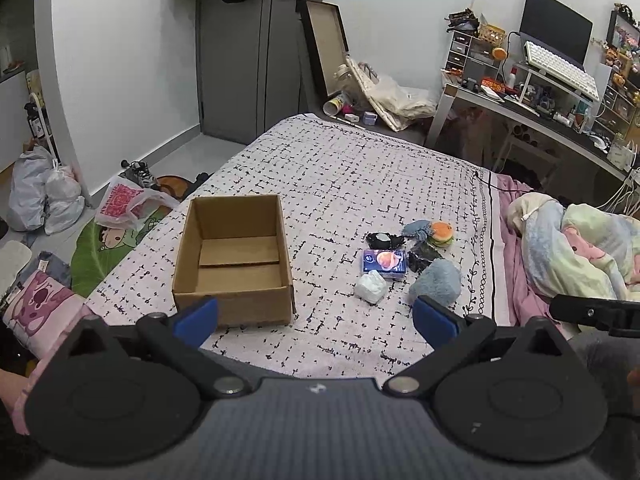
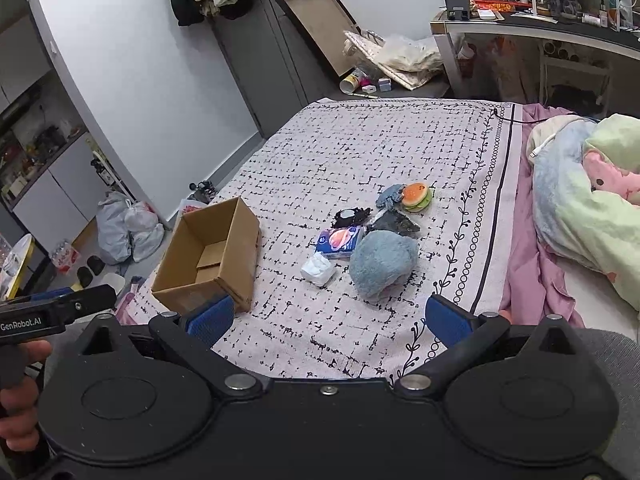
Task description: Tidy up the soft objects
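Observation:
An open, empty cardboard box (image 1: 234, 258) sits on the patterned bed cover (image 1: 340, 168); it also shows in the right wrist view (image 2: 208, 256). Right of it lies a cluster of small things: a blue fluffy plush (image 2: 382, 262), a white soft wad (image 2: 319, 270), a blue tissue pack (image 2: 339, 241), a burger plush (image 2: 417, 197), a black-and-white item (image 2: 350, 216), a dark packet (image 2: 394, 222) and a small blue-grey plush (image 2: 389, 195). My left gripper (image 1: 316, 318) is open and empty, near the box's front. My right gripper (image 2: 330, 318) is open and empty, just short of the blue plush.
A crumpled quilt (image 2: 588, 200) lies at the bed's right side. A cluttered desk (image 1: 560, 92) stands behind. Bags (image 1: 44, 196) and clutter lie on the floor left of the bed. The grey door (image 1: 248, 48) is at the back.

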Available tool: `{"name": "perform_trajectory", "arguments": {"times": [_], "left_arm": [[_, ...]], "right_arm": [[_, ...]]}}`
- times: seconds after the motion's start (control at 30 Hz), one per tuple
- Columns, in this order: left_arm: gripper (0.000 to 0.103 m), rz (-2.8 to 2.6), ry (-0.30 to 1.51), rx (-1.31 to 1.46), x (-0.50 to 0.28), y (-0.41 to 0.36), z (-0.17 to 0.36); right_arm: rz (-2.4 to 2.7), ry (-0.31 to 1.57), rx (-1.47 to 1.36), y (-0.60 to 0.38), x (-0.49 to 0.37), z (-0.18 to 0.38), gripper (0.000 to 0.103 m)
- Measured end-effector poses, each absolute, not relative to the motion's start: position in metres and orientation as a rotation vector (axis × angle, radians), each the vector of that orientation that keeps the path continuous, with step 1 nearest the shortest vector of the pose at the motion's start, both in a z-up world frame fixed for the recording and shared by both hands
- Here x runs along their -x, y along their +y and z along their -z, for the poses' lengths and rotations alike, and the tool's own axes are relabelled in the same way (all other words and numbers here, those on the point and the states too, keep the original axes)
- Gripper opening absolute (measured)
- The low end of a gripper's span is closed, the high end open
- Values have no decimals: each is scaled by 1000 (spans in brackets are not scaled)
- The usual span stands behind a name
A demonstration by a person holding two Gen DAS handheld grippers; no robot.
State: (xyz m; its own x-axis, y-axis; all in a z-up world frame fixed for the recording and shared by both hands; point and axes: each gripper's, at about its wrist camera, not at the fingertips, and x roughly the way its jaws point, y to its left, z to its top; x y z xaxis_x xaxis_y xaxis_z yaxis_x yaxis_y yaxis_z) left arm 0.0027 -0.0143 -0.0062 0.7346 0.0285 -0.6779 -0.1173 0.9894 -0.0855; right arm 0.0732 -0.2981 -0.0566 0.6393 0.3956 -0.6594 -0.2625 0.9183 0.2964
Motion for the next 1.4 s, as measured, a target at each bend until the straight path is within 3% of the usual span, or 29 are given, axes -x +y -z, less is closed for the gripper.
{"name": "perform_trajectory", "arguments": {"times": [0.7,1.4], "left_arm": [[102,-75,766,131,-24,-24,23],[97,-9,808,144,-89,-53,52]], "right_arm": [[-362,831,-160,-299,-97,77,103],[-345,916,-383,-329,-169,124,102]]}}
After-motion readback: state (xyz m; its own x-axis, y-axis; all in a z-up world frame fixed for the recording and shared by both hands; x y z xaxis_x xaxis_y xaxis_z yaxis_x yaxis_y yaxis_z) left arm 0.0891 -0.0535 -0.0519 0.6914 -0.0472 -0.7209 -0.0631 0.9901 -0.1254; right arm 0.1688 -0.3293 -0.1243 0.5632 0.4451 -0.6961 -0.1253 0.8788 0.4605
